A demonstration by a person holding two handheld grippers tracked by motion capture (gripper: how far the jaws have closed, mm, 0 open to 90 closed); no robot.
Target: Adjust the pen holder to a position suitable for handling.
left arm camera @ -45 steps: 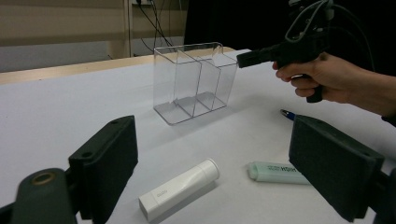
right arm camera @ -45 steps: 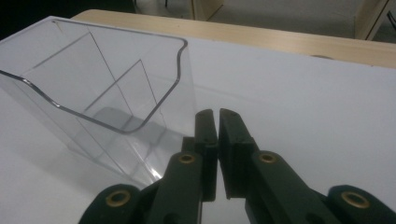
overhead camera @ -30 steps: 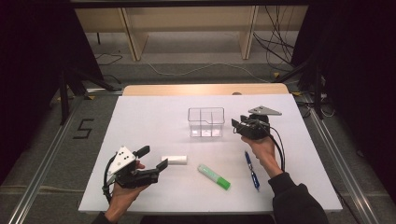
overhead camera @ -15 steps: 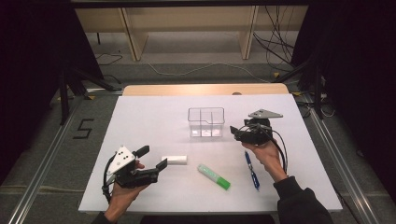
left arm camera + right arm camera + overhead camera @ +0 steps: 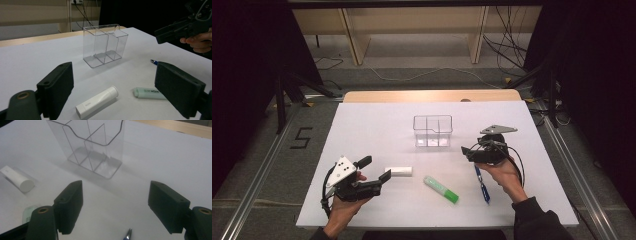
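Our right gripper (image 5: 468, 151) hangs over the pen's (image 5: 481, 182) tip, jaws just opened wide, nothing between. Pen lies flat on the table (image 5: 372, 125): light, stiff, slick, rolls. We'd pinch mid-barrel, crosswise. Left gripper (image 5: 377, 170) open, empty, facing the white tube (image 5: 97, 101). Clear holder (image 5: 432, 131) beyond.

The organizer (image 5: 105, 45) is made of clear, glossy plastic. The table cover (image 5: 377, 125) looks matt white. The jaws are seen as black, matt plastic. A wooden edge (image 5: 432, 95) is shown behind.
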